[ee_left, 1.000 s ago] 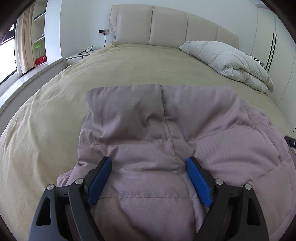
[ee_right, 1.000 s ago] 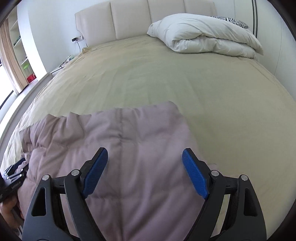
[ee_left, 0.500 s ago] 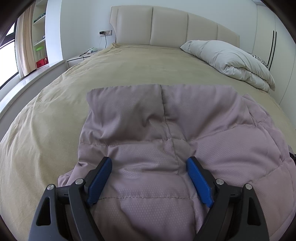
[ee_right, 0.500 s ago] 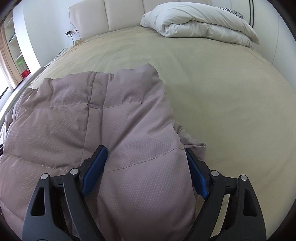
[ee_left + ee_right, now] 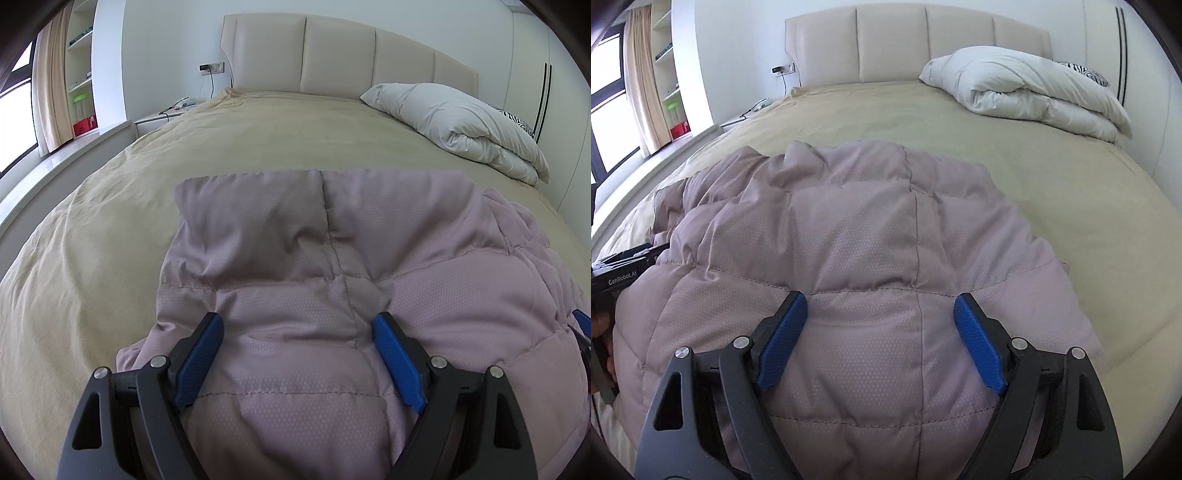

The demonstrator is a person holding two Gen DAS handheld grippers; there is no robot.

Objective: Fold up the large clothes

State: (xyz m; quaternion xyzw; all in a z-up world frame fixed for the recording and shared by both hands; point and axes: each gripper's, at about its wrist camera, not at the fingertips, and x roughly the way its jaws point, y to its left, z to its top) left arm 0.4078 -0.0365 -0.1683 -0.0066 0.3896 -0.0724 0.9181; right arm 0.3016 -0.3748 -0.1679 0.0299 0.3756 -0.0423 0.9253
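1. jaws of your left gripper [image 5: 298, 330] and right gripper [image 5: 880, 310] are both spread wide, gripping nothing.
2. your mauve quilted jacket [image 5: 351, 266] lies between the pads (bunched) on the tan bedspread [image 5: 258, 133].

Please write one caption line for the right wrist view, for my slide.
Right gripper, jaws open, over a mauve quilted jacket on a tan bed.

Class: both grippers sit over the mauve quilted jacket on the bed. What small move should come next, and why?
Probably close both grippers on the padded jacket. The left gripper and right gripper stand open, fabric bulging between their fingers, so neither grips yet and no fold can be lifted.
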